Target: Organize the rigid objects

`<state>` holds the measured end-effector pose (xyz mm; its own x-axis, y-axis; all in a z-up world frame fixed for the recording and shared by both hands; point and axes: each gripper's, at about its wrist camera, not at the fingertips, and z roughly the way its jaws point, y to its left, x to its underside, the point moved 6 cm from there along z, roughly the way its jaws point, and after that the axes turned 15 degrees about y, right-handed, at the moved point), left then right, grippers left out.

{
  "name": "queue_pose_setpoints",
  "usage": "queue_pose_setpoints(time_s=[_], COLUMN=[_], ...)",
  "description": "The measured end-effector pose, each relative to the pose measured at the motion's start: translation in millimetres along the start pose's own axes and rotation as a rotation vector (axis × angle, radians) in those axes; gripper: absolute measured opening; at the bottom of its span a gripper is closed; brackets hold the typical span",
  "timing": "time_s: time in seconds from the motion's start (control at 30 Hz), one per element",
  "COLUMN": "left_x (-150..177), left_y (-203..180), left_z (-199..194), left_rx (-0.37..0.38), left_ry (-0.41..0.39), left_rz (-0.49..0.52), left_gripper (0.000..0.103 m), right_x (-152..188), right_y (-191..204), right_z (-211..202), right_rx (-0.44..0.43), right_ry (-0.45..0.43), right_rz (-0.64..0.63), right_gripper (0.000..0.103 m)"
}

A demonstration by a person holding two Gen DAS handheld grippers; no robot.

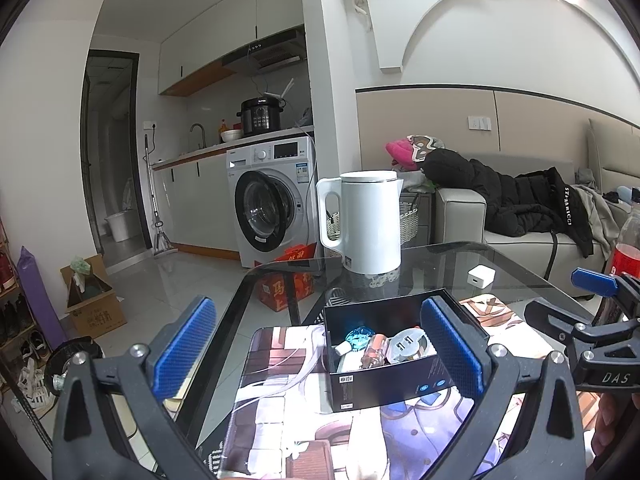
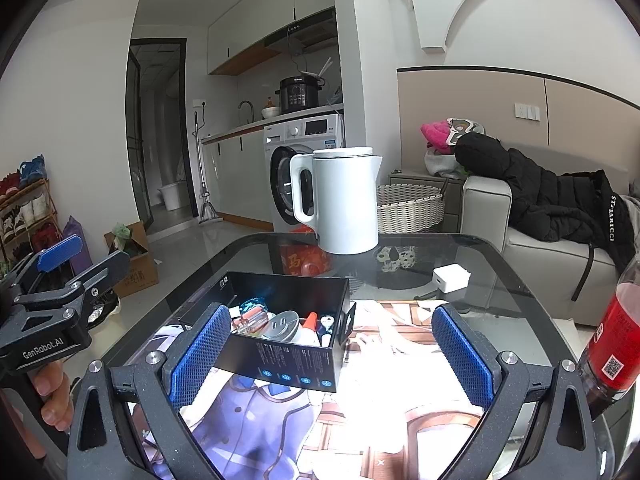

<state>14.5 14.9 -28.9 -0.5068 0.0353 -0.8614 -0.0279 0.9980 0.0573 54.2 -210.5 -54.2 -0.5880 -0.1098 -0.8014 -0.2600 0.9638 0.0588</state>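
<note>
While both claws hang over the glass table, progress reads as follows.
Left claw (image 1: 320, 354): released, blue pads wide apart, nothing between them; the box sits just ahead, toward its right pad.
Right claw (image 2: 332, 354): released too, empty; the box lies ahead at its left pad, apparently not gripped.
Black open-topped cardboard box (image 2: 280, 354): rests on a printed illustrated mat (image 2: 248, 408) over the dark glass tabletop (image 2: 516, 280).
Done: the box already holds small rigid items, among them a round white plug adapter (image 2: 285, 326), a clear teal piece (image 2: 253, 305) and a small orange-and-clear bottle (image 2: 249, 318); others too small to tell.
Left: a small white cube charger (image 2: 450, 278) lies loose on the glass, beyond the right claw, well apart from the box.
Maybe left: white electric kettle (image 2: 344, 200) farther ahead, red-labelled drink bottle (image 2: 612, 344) beside the right claw's right pad.
Judgement: mostly done; the charger looks like the next pick.
</note>
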Motion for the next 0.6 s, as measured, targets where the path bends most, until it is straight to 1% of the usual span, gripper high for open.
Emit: queue_pose_setpoints(time_s=[0.13, 0.6], left_x=[-0.1, -1.6], left_y=[-1.9, -1.1], left_z=[1.8, 2.7], left_rx=[0.02, 0.012], left_ry=[0.01, 0.01], left_rz=[0.006, -0.002], left_gripper=[0.103, 0.103], right_x=[0.2, 3.6], right_y=[-0.1, 0.6], right_z=[0.3, 3.7], right_rx=[-0.001, -0.003], right_ry=[0.001, 0.008], right_rz=[0.0, -0.009], right_gripper=[0.102, 0.102])
